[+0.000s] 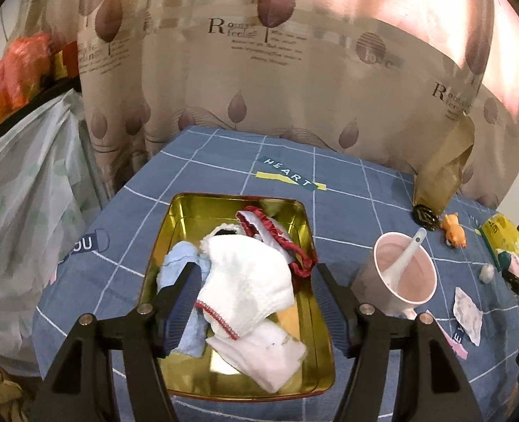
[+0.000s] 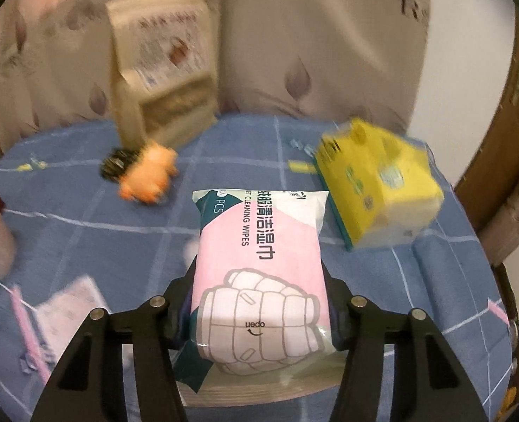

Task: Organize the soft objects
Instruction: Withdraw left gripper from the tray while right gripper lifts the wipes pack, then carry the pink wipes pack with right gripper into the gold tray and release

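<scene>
1. Pink-and-white pack of wet wipes [image 2: 259, 274], clamped between the fingers of the right gripper [image 2: 259, 302] and held above the blue checked cloth [image 2: 118, 239]. Print reads "CLEANING WIPES", "PCS" and "open", beside Chinese characters.
2. Left gripper [image 1: 255, 281], jaws wide and holding nothing, over the gold tin tray [image 1: 196, 207].
3. Already in the tray, loose rather than folded: white cloths [image 1: 245, 277], a pale blue cloth [image 1: 178, 263], a red-trimmed piece [image 1: 277, 232]. This part of the sorting looks done.
4. Not yet put away, by my judgement: the wipes pack, the yellow tissue pack [image 2: 378, 193] with blurred print, and the orange toy [image 2: 150, 176].
5. Pink cup with spoon [image 1: 405, 270], beside the tray.
6. Cloth label: "HEART" [image 1: 287, 174].
7. Curtain [image 1: 259, 70] behind, lettering beginning with "R", otherwise illegible.
</scene>
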A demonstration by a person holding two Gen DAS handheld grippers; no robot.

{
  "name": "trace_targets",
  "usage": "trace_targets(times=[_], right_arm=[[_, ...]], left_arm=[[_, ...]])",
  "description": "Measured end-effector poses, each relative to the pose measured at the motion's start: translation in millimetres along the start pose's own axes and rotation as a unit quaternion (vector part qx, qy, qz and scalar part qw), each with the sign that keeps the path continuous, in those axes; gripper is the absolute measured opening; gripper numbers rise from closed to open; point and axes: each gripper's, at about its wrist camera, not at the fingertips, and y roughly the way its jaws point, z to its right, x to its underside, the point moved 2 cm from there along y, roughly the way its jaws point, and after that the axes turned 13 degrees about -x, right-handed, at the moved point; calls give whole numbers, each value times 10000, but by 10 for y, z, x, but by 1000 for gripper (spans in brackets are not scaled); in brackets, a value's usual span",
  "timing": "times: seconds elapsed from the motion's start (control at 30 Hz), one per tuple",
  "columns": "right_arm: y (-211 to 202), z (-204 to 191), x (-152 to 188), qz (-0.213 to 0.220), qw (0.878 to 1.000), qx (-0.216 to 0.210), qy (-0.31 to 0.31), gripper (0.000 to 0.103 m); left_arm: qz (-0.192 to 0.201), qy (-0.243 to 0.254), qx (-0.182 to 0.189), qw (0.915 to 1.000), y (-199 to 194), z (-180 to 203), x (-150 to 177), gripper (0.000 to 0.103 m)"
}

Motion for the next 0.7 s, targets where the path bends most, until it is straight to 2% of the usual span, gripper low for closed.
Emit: trace_targets(times=[0.2,0.33,0.53,0.7], right_arm=[[-203,-599,-280,289,9975,-510,-405,53],[-255,-1122,-403,390,9913,-1010,-750,53],[-270,-1953,-470,380,9744,-1810,-1282,53],[-224,-2694,-397,249,9551,-2429,-1678,53]], left_arm=[[-10,-120,-132,9998,-2,-120,9,67],[-58,-249,-227,9994,13,-224,31,67],[-112,-460,-341,9983,4,-397,62,67],[-105,-612,-479,9969,-30,-541,86,67]])
